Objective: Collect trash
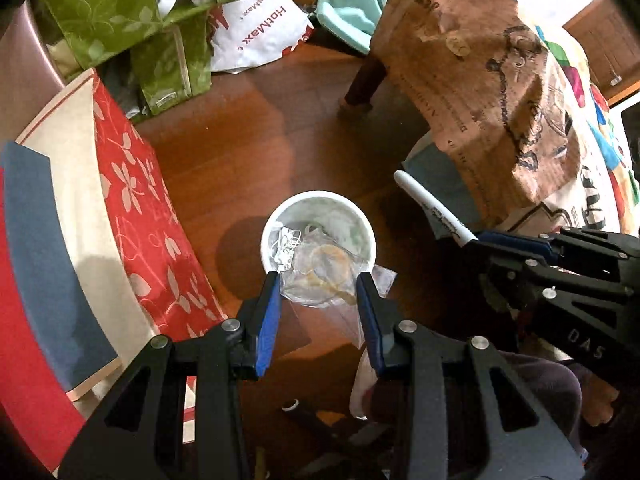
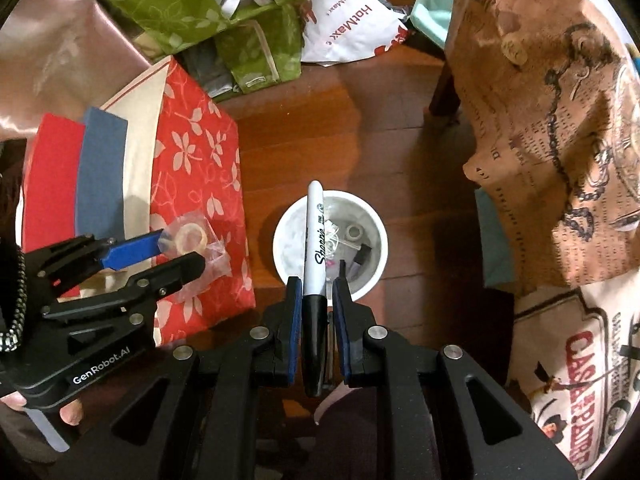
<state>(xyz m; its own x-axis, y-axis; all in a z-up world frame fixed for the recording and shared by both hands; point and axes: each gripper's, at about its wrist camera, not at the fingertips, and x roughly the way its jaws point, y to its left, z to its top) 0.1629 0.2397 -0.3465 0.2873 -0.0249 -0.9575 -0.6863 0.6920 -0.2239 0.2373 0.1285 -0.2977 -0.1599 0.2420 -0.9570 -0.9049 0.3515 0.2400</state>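
Observation:
A white bin (image 1: pixel 318 200) stands on the wooden floor with several small scraps inside; it also shows in the right wrist view (image 2: pixel 372 216). My left gripper (image 1: pixel 318 286) is shut on a clear plastic bag (image 1: pixel 320 280) with a tape ring inside, held above the bin's near rim. In the right wrist view the left gripper (image 2: pixel 184 248) holds the bag (image 2: pixel 196 248) left of the bin. My right gripper (image 2: pixel 316 292) is shut on a black-and-white Sharpie marker (image 2: pixel 314 240), its tip pointing over the bin. The marker also shows in the left wrist view (image 1: pixel 434 210).
A red floral cloth with blue and cream panels (image 1: pixel 132 208) lies left of the bin. Green leaf-print bags (image 1: pixel 120 8) and a white HotMax bag (image 1: pixel 260 28) sit at the back. A brown printed cloth (image 1: pixel 480 92) hangs over a table at the right, with a table leg (image 1: pixel 366 84).

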